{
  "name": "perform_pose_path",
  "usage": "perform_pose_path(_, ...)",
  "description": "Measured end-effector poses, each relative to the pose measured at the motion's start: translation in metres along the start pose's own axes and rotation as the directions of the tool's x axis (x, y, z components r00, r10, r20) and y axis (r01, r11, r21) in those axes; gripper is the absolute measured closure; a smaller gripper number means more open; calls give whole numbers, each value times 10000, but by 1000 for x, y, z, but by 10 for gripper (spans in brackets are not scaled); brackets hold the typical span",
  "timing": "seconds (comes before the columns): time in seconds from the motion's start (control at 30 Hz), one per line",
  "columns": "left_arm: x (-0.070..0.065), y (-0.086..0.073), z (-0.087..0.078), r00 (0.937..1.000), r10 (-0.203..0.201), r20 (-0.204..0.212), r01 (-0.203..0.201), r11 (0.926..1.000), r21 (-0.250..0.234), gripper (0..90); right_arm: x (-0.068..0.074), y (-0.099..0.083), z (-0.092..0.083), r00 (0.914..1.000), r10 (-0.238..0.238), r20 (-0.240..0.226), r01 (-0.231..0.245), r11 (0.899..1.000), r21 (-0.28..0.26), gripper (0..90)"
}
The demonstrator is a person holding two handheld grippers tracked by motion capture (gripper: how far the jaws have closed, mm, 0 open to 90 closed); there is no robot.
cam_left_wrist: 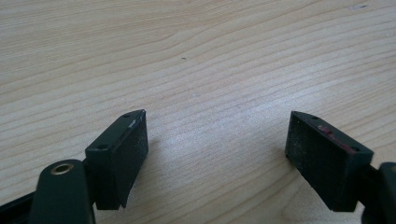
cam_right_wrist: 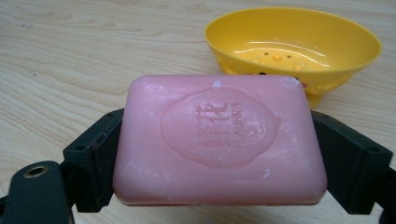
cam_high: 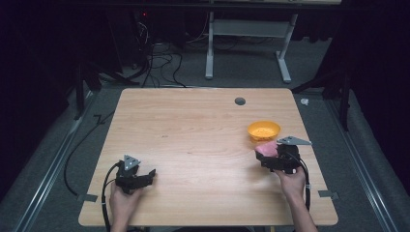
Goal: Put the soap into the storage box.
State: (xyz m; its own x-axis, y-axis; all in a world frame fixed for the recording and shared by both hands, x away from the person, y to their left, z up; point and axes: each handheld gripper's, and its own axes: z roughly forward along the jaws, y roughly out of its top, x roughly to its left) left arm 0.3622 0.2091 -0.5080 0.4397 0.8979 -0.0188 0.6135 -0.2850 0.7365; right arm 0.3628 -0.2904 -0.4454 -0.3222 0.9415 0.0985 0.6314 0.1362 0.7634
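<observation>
Pink soap bar (cam_right_wrist: 219, 140) sits clamped flat between the jaws of the right gripper (cam_high: 270, 155), held above the wooden table (cam_high: 193, 135) just beside the yellow soap dish (cam_right_wrist: 294, 44), which lies beyond it. Left gripper (cam_left_wrist: 217, 154) rests low over bare wood near the table's front left, jaws wide apart, holding nothing.

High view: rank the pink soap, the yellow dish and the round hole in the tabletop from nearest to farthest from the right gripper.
1. Pink soap: held in the right gripper.
2. Yellow dish: just beyond the soap, near the table's right edge.
3. Round hole: farther back, towards the far edge.
</observation>
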Motion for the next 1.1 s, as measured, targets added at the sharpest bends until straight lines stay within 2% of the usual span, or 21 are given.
perform_pose_path(0.53,0,0,0,10000,2,3,-2,10000,1,215,1,23,1,10000,79,41,-78,9998,-199,135)
perform_pose_path(0.73,0,0,0,10000,-4,9,4,10000,-3,216,-8,36,6,9991,420,-98,-420,9991,-52,135)
perform_pose_path(1.03,0,0,0,10000,-3,9,3,10000,-1,215,-10,45,9,9991,415,28,-415,9991,-46,136)
perform_pose_path(1.1,0,0,0,10000,-1,7,1,10000,0,215,-11,48,11,9986,533,-5,-533,9986,-14,135)
